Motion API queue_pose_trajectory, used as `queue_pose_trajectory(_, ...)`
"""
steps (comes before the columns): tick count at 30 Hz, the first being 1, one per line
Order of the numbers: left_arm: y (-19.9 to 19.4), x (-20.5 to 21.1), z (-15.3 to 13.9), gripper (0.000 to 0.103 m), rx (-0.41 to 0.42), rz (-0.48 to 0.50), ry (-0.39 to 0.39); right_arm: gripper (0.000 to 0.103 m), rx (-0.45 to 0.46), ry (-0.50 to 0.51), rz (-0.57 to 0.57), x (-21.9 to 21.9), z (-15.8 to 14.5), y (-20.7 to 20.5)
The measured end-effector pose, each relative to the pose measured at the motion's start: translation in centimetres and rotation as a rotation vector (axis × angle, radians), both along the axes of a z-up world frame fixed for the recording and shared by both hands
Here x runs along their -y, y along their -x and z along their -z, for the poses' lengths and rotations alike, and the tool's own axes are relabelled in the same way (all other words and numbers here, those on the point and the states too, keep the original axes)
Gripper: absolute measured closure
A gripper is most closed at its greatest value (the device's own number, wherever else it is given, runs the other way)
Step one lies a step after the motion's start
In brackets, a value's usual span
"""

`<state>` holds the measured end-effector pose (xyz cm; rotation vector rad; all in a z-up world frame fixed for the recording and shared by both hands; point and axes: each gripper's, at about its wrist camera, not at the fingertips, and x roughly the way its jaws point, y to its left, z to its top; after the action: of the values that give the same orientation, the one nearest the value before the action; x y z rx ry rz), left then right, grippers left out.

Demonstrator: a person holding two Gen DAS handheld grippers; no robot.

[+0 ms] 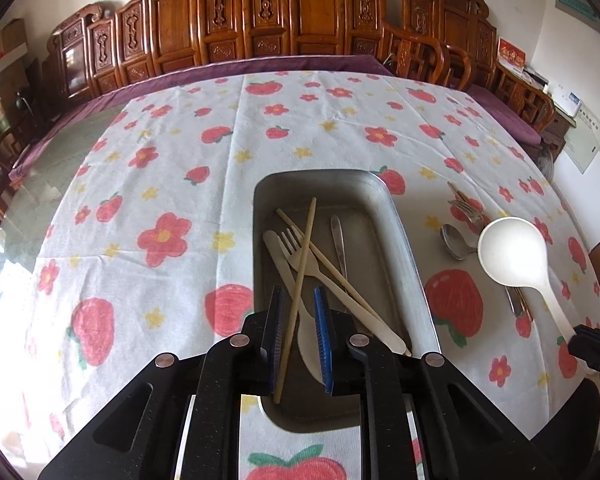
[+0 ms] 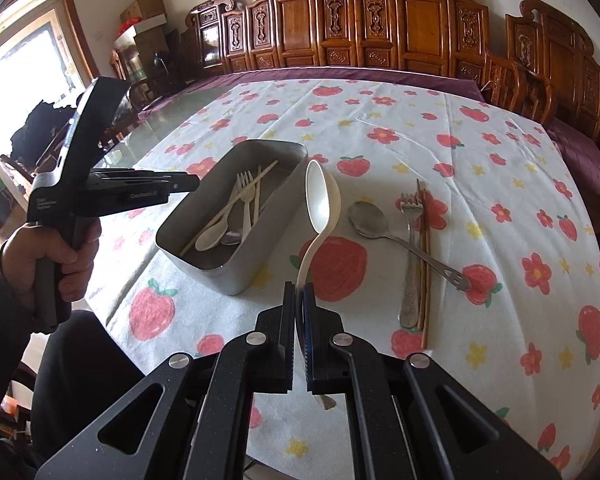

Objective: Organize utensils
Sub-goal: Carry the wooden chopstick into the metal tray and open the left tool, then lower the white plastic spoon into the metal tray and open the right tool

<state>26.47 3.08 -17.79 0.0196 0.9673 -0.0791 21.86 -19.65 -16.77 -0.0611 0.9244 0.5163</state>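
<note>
Midway through the tidy-up, a steel tray (image 1: 404,236) sits on the cloth-covered bench (image 1: 148,184) directly below and ahead of the left gripper (image 1: 298,336), already holding most of the pale cutlery. Inside it lie a plastic knife (image 1: 278,256), a plastic fork (image 1: 300,252), a metal utensil (image 1: 338,236) of which only the handle shows from this side, and two chopsticks; the right wrist view adds a small pale spoon (image 2: 212,236) among them. One chopstick (image 1: 300,292) runs up between the left gripper's blue pads, which stand slightly apart and do not appear to press on it, so it looks released into the tray rather than held. Off to that gripper's right, the right gripper (image 2: 299,344) is clamped tight on the handle of a large white spoon (image 2: 320,200), the bowl raised ahead of its fingertips, just beside the tray's near corner and not yet over it. Further to the right gripper's right, untouched on the cloth, wait a metal spoon (image 2: 366,218), a metal fork (image 2: 409,248) and a pair of dark chopsticks (image 2: 423,264), lying close together. By this count the work is past half done: the white spoon needs dropping in, then those last pieces.
</note>
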Motion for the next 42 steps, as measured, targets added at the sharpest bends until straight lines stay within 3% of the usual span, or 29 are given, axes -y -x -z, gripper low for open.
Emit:
queue_pose_trajectory(23,3.6,-5.1,-4.7,0.078,0.115,-0.020,-0.019,0.098,0.001,-0.018,-0.043,-7.6,-0.6,-3.4)
queue_pose_trajectory(42,4.1,-7.2,-4.6,0.078,0.115,-0.038,-0.016,0.098,-0.078,0.072,-0.028,-14.3,4.2,-8.4)
